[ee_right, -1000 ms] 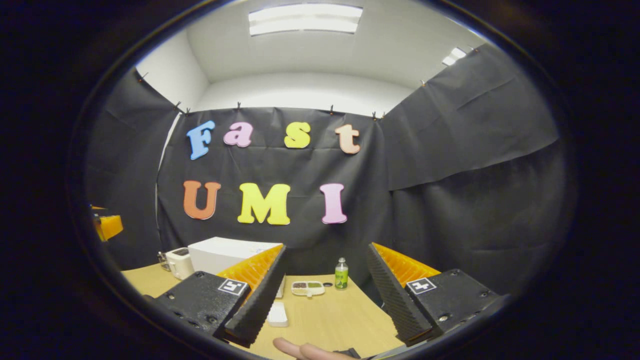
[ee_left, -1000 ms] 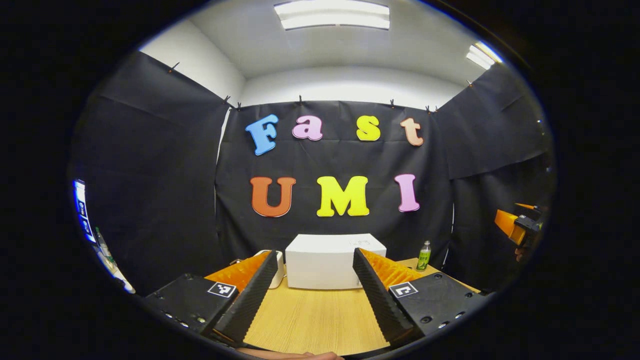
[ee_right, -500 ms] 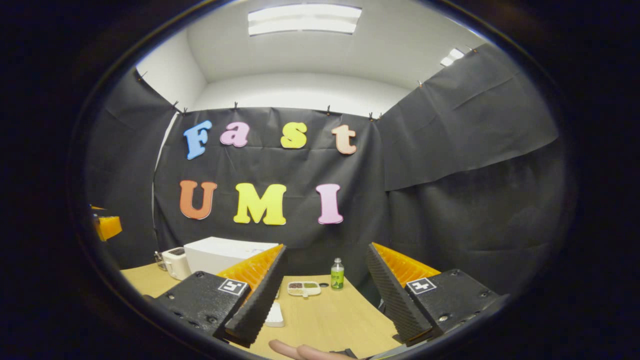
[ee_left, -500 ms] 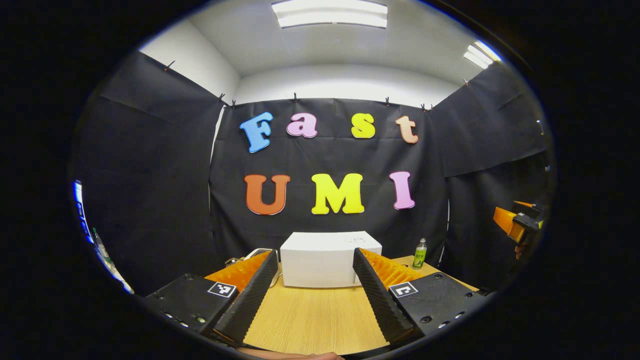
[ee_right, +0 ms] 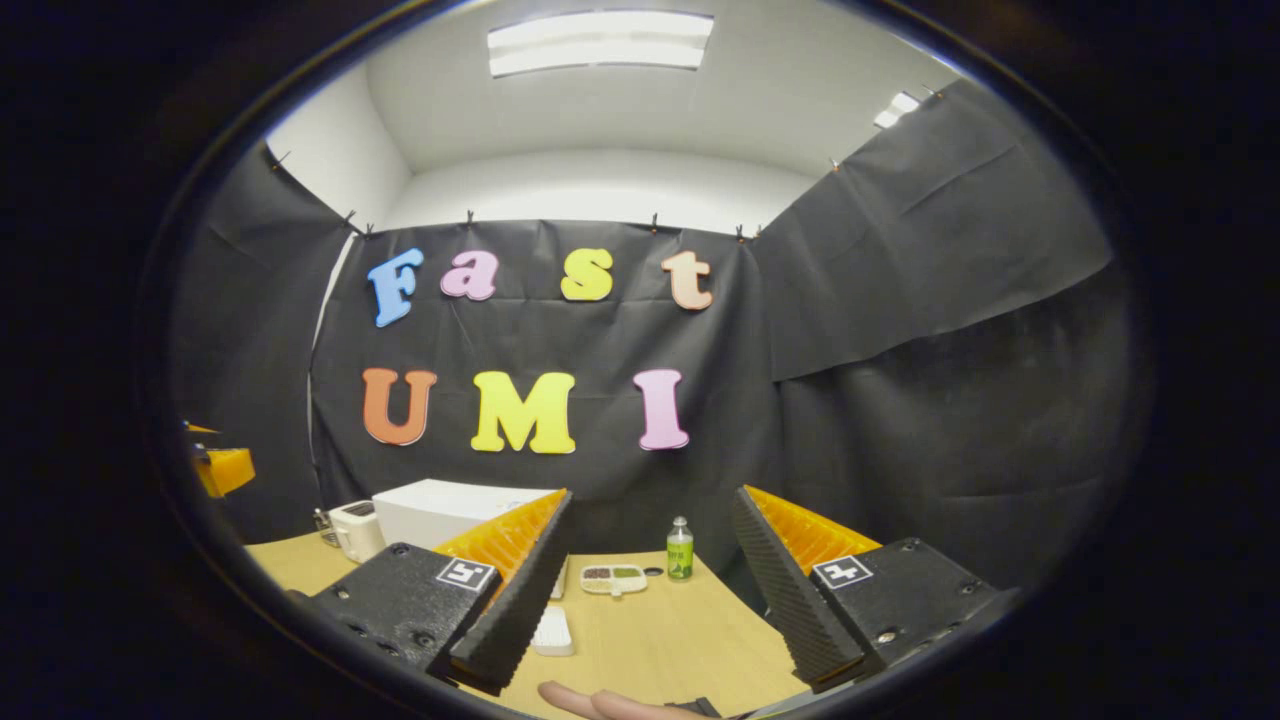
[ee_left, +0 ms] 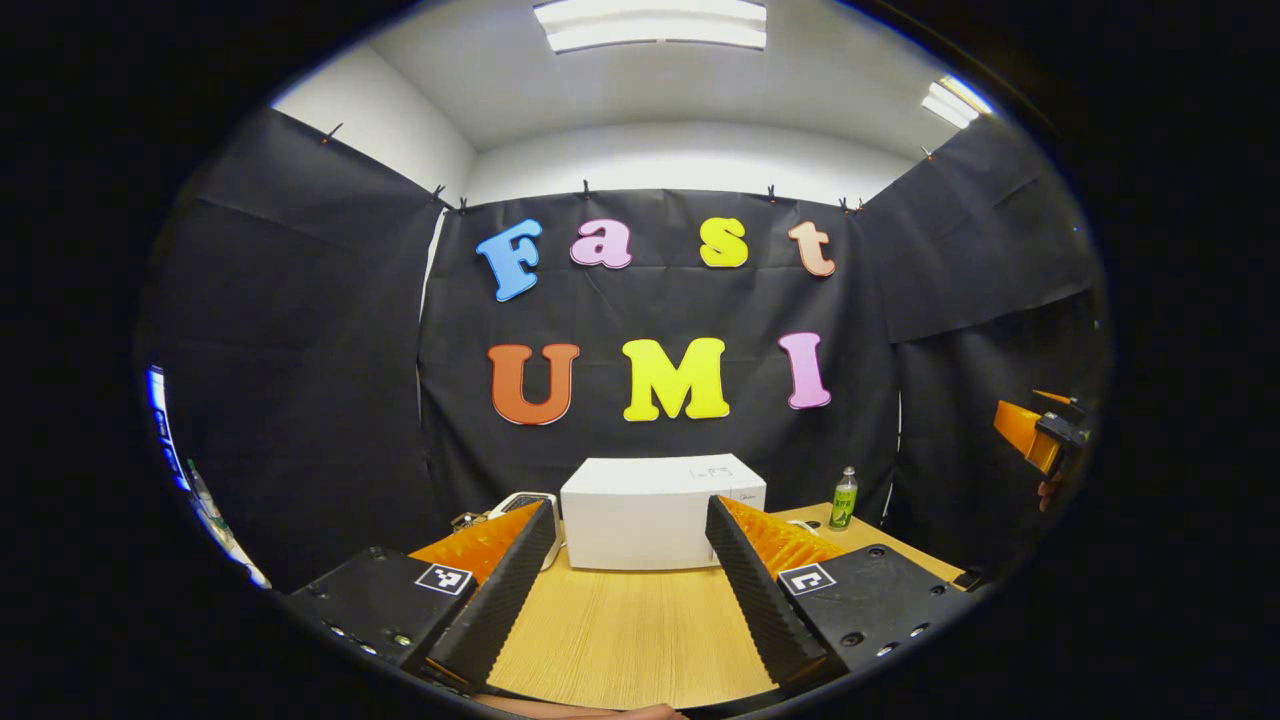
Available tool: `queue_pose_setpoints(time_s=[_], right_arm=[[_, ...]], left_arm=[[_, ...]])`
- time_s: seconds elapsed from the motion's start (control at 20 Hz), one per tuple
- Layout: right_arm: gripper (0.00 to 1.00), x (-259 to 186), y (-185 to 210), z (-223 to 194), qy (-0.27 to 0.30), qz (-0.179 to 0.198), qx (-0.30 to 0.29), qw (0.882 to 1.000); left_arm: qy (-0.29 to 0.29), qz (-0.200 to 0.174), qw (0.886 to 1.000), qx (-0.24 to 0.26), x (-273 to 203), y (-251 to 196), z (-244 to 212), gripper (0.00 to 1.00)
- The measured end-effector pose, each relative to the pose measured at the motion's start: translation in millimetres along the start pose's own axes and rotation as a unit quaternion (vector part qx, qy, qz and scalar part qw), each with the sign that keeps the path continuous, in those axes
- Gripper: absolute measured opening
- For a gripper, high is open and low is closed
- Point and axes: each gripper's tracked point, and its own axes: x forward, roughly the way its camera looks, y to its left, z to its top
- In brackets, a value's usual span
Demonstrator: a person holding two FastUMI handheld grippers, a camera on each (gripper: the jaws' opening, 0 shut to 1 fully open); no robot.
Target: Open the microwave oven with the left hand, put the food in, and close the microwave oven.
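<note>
Both grippers held wide apart over the table, microwave shut at the back.

From my seat, the wooden table (ee_left: pixel 630 640) runs up to the black cloth wall, and the microwave oven (ee_left: pixel 650 512) sits at its far edge: a plain white box, door closed, its front facing me in the left gripper view. The left gripper (ee_left: pixel 632 560) points straight at it, fingers spread with nothing between them. The right gripper (ee_right: pixel 650 570) is likewise spread and empty, aimed to the microwave's right. Past it lies a small white tray of food (ee_right: pixel 613 578) (contents too small to make out), just beside a green bottle (ee_right: pixel 680 549). A white toaster (ee_right: pixel 356 528) stands left of the microwave.
</note>
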Motion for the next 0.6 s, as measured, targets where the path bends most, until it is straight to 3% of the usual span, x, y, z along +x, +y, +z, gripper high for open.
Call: queue_pose_setpoints(time_s=[0.45,0.5,0.55,0.6], right_arm=[[1.00,-3.2,7.8,-0.9,-0.005,0.017,0.009,1.000],[0.91,-2.3,9.7,-1.6,-0.004,0.021,0.008,1.000],[1.00,-0.1,7.5,-5.2,0.000,0.018,0.008,1.000],[1.00,1.7,5.2,-9.9,0.007,0.014,0.005,1.000]], left_arm=[[-0.019,-0.015,1.000,-0.019,-3.3,-6.8,7.2,0.95],[-0.025,-0.014,0.999,-0.022,-4.1,-5.4,8.2,0.95],[-0.028,-0.014,0.999,-0.026,-4.1,-5.3,9.2,0.95],[-0.030,-0.017,0.999,-0.028,-5.4,-6.9,8.8,0.95]])
